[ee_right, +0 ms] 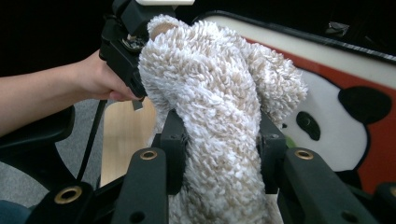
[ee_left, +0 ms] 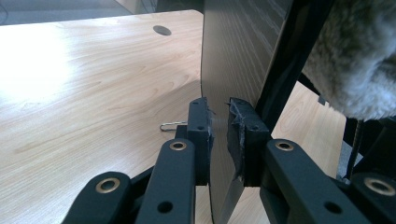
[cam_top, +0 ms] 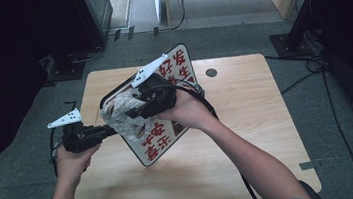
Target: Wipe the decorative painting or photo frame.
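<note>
Wiping step in hand — left tool (cam_top: 110,130) is clamped on the edge of the panda-print board (cam_top: 174,72), holding it tilted above the worktop (cam_top: 245,101). Right tool (cam_top: 133,115) is closed on a fluffy cloth (ee_right: 219,107), pressed on the board's printed face near the left tool. Next, I'd judge: sweep the cloth across the face, board kept steady.

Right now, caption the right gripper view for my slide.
Right gripper clamps a fluffy cloth against a panda-print board.
</note>
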`<action>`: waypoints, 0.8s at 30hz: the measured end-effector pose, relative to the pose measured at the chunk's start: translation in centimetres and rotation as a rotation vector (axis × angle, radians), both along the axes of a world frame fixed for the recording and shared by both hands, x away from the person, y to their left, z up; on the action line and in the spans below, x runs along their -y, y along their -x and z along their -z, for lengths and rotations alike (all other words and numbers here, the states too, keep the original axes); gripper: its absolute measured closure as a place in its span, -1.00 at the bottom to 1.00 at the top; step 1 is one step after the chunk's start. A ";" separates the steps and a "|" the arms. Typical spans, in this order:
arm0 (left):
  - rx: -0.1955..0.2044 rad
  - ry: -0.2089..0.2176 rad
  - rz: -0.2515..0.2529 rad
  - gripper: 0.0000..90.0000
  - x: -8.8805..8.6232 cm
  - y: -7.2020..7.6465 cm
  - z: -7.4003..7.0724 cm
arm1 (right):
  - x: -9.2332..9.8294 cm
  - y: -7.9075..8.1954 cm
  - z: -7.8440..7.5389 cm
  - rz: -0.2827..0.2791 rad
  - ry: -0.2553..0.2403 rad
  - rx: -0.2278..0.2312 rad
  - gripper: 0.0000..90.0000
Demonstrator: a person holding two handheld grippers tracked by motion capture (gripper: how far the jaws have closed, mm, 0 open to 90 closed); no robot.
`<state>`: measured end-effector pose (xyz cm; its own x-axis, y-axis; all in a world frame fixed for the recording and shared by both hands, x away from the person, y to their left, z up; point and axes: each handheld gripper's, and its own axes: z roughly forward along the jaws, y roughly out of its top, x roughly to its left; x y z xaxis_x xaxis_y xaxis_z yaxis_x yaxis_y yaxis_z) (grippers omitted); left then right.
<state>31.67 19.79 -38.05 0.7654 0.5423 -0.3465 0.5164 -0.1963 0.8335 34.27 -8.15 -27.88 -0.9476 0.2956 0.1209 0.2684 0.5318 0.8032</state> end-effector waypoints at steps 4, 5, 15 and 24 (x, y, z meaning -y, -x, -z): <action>0.000 0.000 0.001 0.77 0.0 0.0 0.0 | 0.1 0.1 0.5 0.003 0.001 -0.010 0.44; 0.001 0.000 0.001 0.77 0.0 0.0 0.0 | 0.1 0.1 0.6 0.001 0.000 -0.005 0.44; 0.001 0.001 0.000 0.76 0.0 0.0 0.0 | 0.4 0.4 2.0 -0.010 0.007 -0.004 0.44; 0.005 0.003 0.001 0.75 0.0 0.1 0.0 | 0.7 0.6 3.3 -0.020 -0.001 -0.010 0.44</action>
<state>31.56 19.78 -38.05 0.7673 0.5408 -0.3446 0.5125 -0.1941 0.8365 33.70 -8.88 -31.18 -0.9521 0.2767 0.1304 0.2656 0.5364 0.8011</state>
